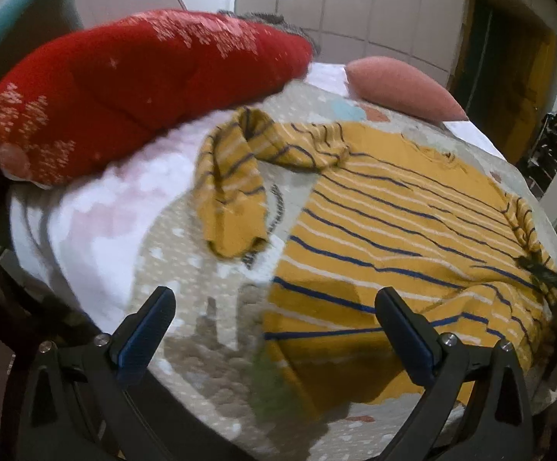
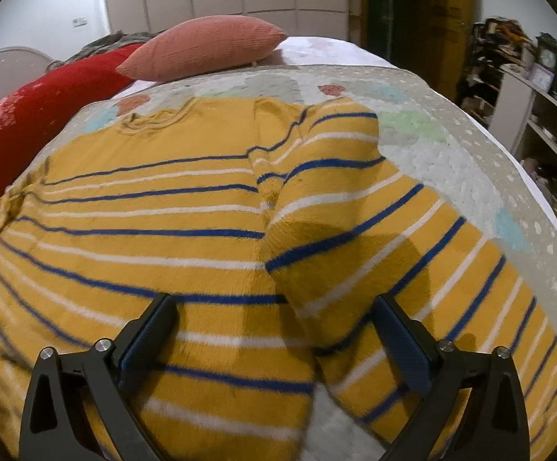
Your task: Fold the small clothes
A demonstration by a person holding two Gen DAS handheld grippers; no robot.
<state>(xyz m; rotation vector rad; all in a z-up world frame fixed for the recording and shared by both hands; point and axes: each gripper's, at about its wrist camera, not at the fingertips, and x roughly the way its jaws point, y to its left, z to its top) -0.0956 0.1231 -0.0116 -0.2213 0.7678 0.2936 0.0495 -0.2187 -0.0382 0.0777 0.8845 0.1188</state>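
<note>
With both your left gripper and right gripper spread wide and empty above the yellow striped sweater lying flat on the bed quilt, pinch the sleeve near its cuff and fold it squarely across the body.

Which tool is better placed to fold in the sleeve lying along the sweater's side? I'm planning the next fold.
Probably the right tool: it hovers open directly over that sleeve. The left tool sits at the sweater's opposite edge.

No text or label can be read anywhere.
</note>
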